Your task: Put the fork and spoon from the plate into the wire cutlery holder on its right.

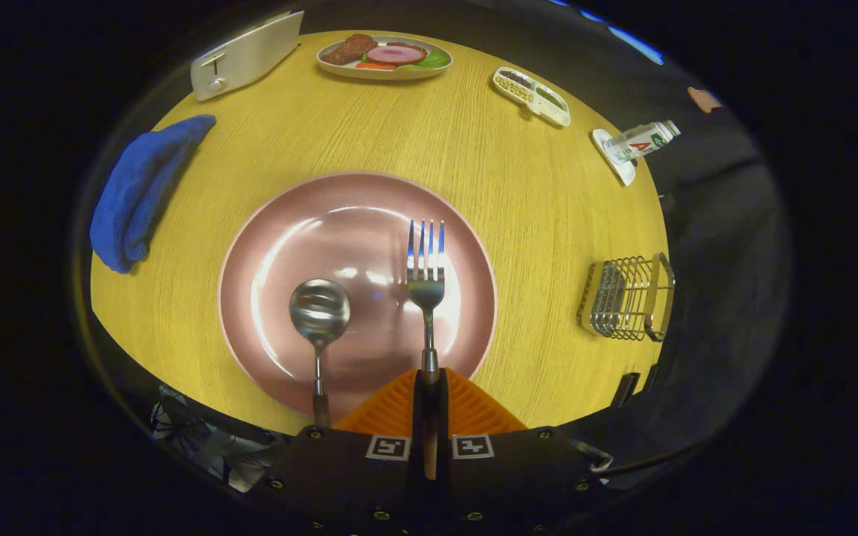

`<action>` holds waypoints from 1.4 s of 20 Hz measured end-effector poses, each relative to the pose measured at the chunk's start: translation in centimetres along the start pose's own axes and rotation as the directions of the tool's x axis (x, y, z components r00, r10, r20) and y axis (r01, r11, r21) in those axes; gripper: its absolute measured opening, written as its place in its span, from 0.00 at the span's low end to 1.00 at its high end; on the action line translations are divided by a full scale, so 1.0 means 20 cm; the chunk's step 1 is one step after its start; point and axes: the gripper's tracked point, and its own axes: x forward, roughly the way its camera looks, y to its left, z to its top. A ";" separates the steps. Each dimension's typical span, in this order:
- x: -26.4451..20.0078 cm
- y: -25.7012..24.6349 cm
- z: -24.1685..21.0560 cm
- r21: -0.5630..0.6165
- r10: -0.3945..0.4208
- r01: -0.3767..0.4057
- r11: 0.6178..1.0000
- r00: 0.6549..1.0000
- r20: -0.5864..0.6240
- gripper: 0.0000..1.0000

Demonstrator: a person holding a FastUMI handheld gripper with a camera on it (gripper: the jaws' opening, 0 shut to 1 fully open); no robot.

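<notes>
A pink plate (272, 246) lies on the round wooden table just ahead of my fingers. My gripper (430, 387) is shut on the handle of a steel fork (426, 283), whose tines point away over the plate's right half. A steel spoon (319, 313) rests with its bowl on the plate's left half, to the left of my fingers, and its handle runs back over the near rim. The wire cutlery holder (628, 299) stands to the right of the plate, close to the table's right edge.
A blue cloth (142, 190) lies left of the plate. Beyond the plate stand a white toaster (246, 56), a dish of toy food (384, 56), a small divided tray (532, 95) and a bottle on a coaster (637, 141). The table edge (663, 223) curves near the holder.
</notes>
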 end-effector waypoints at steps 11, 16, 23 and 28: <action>-0.23 -0.49 0.04 0.226 -0.128 0.121 0.966 0.992 0.013 0.07; -0.20 -0.74 -0.04 0.333 -0.161 0.175 0.927 0.985 -0.069 0.06; -0.08 -0.97 -0.17 0.421 -0.122 0.198 0.885 0.972 -0.201 0.06; 0.01 -1.00 -0.21 0.412 -0.060 0.179 0.894 0.957 -0.285 0.06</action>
